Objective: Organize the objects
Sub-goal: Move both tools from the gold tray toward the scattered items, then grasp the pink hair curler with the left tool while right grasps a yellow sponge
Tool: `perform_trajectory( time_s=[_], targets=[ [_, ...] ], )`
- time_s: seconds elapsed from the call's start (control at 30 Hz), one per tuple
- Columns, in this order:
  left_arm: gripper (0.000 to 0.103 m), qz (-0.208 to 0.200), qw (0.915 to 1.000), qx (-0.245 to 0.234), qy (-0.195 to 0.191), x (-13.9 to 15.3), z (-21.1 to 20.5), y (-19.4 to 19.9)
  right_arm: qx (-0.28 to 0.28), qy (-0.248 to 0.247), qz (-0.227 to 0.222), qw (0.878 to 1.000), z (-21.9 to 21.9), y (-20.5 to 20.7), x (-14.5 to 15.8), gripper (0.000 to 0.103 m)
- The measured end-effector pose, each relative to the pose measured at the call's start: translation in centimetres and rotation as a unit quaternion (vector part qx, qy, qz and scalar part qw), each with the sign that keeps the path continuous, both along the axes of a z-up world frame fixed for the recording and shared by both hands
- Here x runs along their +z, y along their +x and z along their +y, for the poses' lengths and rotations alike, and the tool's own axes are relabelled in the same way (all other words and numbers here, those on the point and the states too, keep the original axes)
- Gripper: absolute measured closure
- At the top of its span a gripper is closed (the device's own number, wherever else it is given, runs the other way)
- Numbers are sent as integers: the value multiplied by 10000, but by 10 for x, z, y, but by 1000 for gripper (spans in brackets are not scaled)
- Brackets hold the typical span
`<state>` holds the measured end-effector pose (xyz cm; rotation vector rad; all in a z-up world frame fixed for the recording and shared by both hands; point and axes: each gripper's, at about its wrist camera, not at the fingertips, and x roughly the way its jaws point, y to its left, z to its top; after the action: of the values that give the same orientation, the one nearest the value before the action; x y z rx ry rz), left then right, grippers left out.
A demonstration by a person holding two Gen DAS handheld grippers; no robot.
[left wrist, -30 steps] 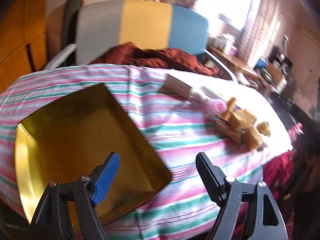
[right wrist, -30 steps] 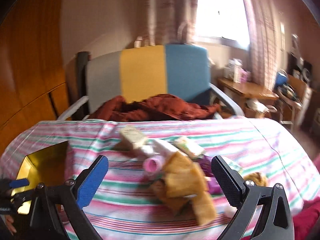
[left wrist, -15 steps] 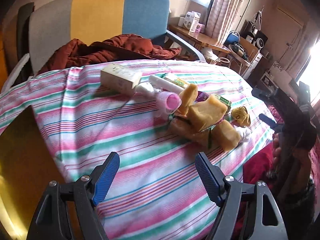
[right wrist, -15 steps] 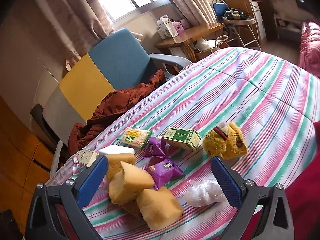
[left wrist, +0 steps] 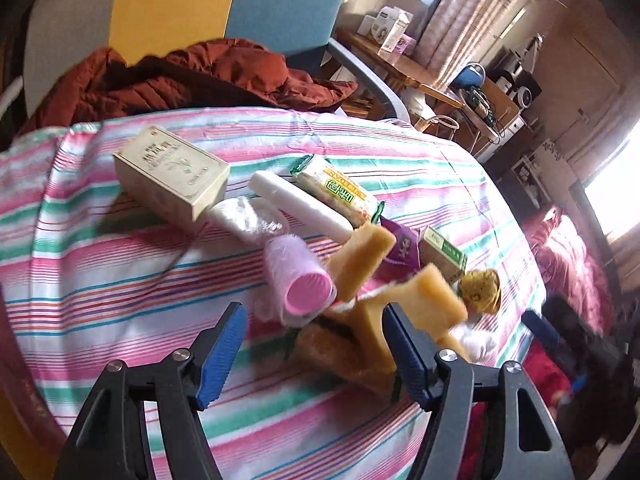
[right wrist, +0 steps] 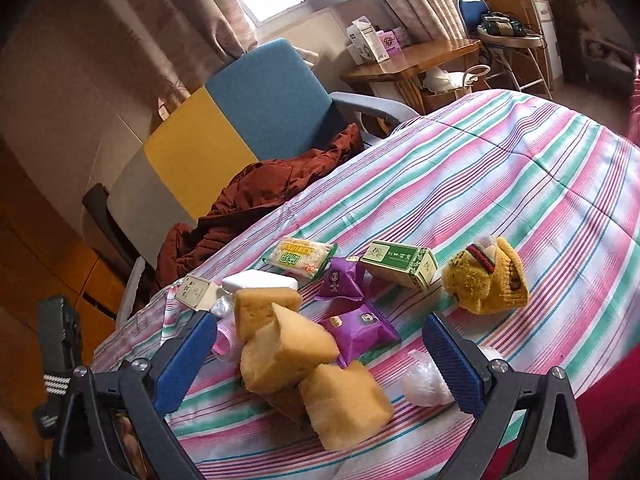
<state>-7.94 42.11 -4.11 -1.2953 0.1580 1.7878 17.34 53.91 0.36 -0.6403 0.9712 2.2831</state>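
Both claws spread wide, nothing clamped: left claw [left wrist: 312, 344] low over the near edge of the pile, right claw [right wrist: 324, 364] low over the sponges

All items loose on the striped tabletop [right wrist: 500, 168]. The only containers are closed cartons, contents not visible:
- cream carton [left wrist: 172, 172] at 10 o'clock of the pile
- green-and-white carton [right wrist: 400, 264] at 1 o'clock of the sponges, closed

Around them:
- tan sponge blocks [right wrist: 296, 364] stacked and tilted, touching each other
- two purple snack packets [right wrist: 352, 308] between sponges and green carton
- green-yellow snack packet [right wrist: 304, 256] at 12 o'clock
- white cylinder [left wrist: 300, 204] beside it, touching the pink hair roller [left wrist: 300, 280]
- yellow knitted bundle [right wrist: 488, 280] at 2 o'clock, just beside the green carton
- clear plastic wad [right wrist: 424, 380] partly behind the right claw's right finger

Hard to read: left view is motion-blurred, the sponge under the left claw's right finger is partly covered, carton print illegible. Dark blurred claw-like shape at 4 o'clock of the left view, can't tell details. Gold edge at the bottom-left corner, cut off
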Motion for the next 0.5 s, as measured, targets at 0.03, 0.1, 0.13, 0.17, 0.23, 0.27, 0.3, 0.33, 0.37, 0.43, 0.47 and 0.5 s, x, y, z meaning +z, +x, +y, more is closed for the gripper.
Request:
perform_trajectory(
  time_s=[0.03, 0.1, 0.13, 0.17, 0.23, 0.27, 0.3, 0.33, 0.37, 0.43, 0.47, 0.5],
  targets=[
    [32, -138, 9999, 78, 51, -3, 4, -7, 8, -10, -9, 10000, 0, 0, -1, 0],
    [32, -336, 9991, 241, 66, -11, 13, -21, 26, -19, -29, 10000, 0, -2, -2, 0],
    [33, -458, 9985, 302, 32, -18, 18, -28, 45, -30, -28, 10000, 0, -2, -2, 0],
    [33, -557, 9979, 328, -2, -24, 22, -32, 55, -37, -29, 10000, 0, -3, -3, 0],
    [38, -829, 9962, 272, -49, -39, 27, -38, 75, -38, -57, 9999, 0, -4, -3, 0],
    [45, -968, 9950, 220, 44, -43, 25, -39, 88, -47, -69, 9999, 0, -5, -4, 0],
    [53, -1004, 9947, 175, 126, -44, 23, -38, 90, -52, -73, 9999, 0, -6, -4, 0],
    [56, -882, 9959, 128, 139, -40, 18, -35, 79, -49, -84, 9999, 1, -6, -5, 0],
    [60, -809, 9966, 86, 134, -38, 14, -32, 58, -33, -102, 9999, 1, -6, -5, 0],
    [60, -839, 9963, 40, 183, -37, 1, -30, 39, -30, -116, 9999, 2, -5, -6, 0],
    [60, -809, 9965, 22, 191, -37, -5, -27, 41, -18, -133, 9999, 2, -6, -6, 0],
    [60, -777, 9968, -5, 195, -37, -11, -26, 52, 2, -147, 9999, 1, -7, -6, 0]
  ],
)
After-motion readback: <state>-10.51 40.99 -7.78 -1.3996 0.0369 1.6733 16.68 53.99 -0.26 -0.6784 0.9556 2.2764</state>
